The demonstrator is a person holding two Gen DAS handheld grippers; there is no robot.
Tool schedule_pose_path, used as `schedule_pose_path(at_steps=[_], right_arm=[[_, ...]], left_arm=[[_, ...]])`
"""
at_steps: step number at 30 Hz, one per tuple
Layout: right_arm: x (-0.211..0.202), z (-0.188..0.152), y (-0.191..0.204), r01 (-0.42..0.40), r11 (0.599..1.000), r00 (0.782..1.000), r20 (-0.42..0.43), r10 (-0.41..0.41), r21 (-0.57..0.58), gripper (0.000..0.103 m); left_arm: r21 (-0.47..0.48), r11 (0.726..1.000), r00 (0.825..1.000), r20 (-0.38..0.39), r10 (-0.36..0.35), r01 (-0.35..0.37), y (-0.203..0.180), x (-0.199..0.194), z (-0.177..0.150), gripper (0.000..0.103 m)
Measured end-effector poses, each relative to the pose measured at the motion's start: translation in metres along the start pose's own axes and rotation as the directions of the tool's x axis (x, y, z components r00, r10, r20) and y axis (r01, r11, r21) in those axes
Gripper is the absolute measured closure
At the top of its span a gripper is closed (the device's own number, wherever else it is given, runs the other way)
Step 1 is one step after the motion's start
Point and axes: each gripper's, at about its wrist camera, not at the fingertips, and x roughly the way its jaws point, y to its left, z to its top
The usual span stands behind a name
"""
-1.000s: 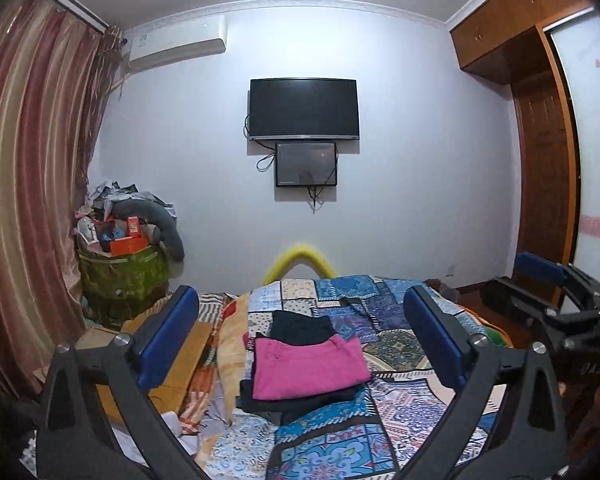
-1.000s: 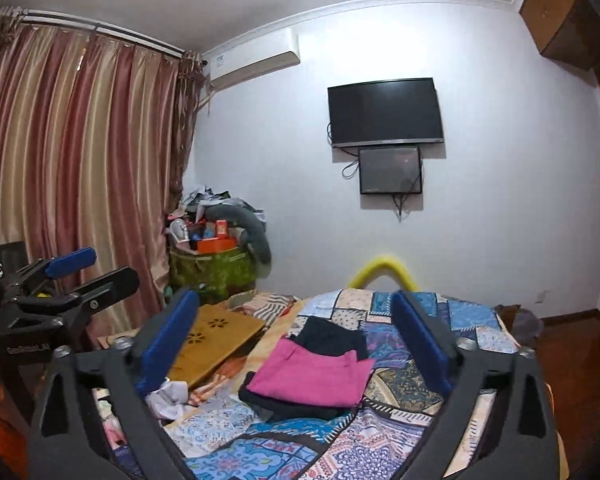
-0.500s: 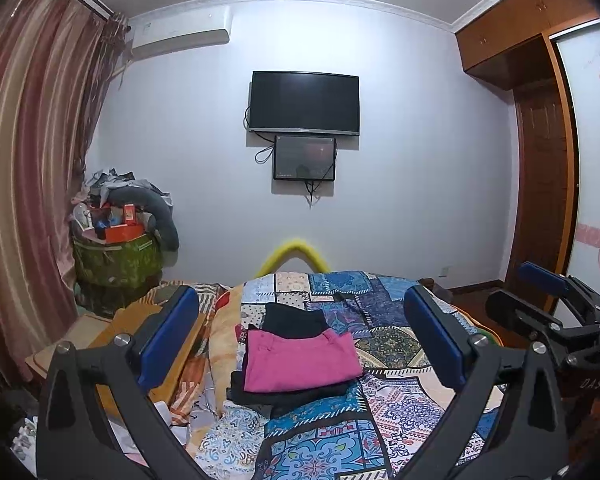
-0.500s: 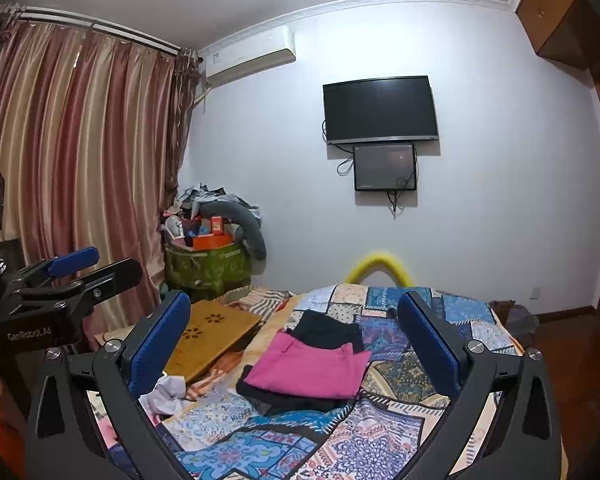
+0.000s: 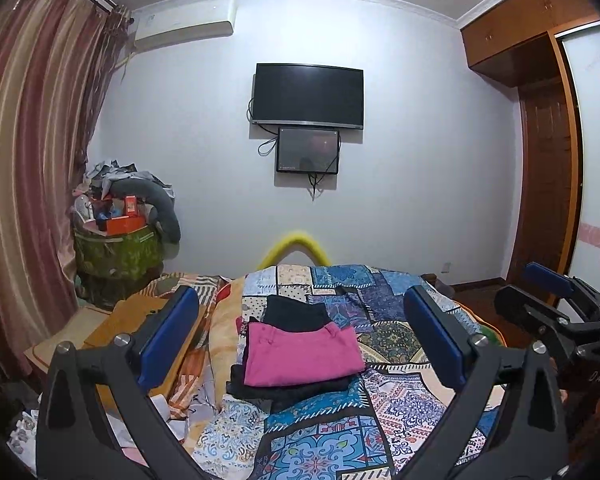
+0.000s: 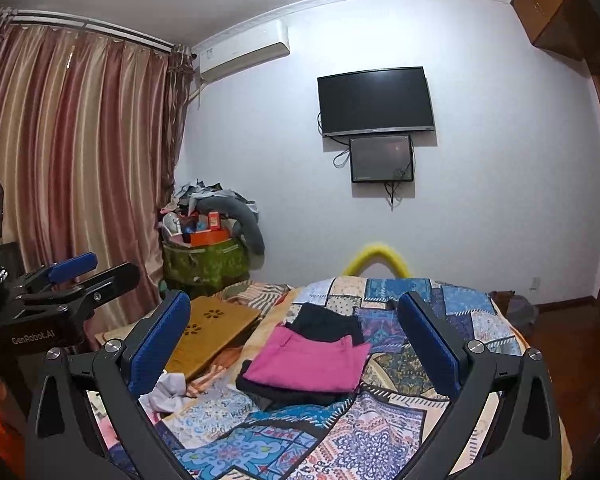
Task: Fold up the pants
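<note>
- Left wrist view: the pink pants (image 5: 300, 354) lie folded into a neat rectangle on the patchwork bedspread (image 5: 384, 320), in the middle of the bed and a little toward its left side.
- They rest on top of a dark folded garment (image 5: 288, 390), and another dark folded piece (image 5: 296, 312) sits touching their far edge.
- My left gripper (image 5: 300, 344) is held above the near end of the bed, jaws spread wide, with nothing between its blue pads (image 5: 168, 336). It is well short of the cloth.
- My right gripper (image 6: 296, 340) is the same in its own view: wide open, empty, raised and apart from the stack.
- To the left of the bed I see a wooden lap tray (image 6: 216, 330), loose white cloth (image 6: 168, 392), a green hamper (image 5: 116, 252) heaped with clutter, and striped curtains (image 6: 72, 168).
- On the far wall hang a television (image 5: 308, 96) and a smaller screen (image 5: 307, 151).
- I judge the folding finished or between garments, since the pants look fully folded.
- Any next move would call for finding an unfolded pair; I cannot see one here.
</note>
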Motion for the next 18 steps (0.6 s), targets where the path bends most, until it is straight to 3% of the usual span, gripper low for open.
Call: schedule_pose_path(at_steps=[18], right_arm=[[0.001,0.001,-0.003,0.013,1.0,1.0,-0.021,-0.013,0.012,0.0]], left_arm=[[-0.01,1.0,1.0,-0.011,-0.006,0.006,0.0043,0.0045,-0.0031,0.0]])
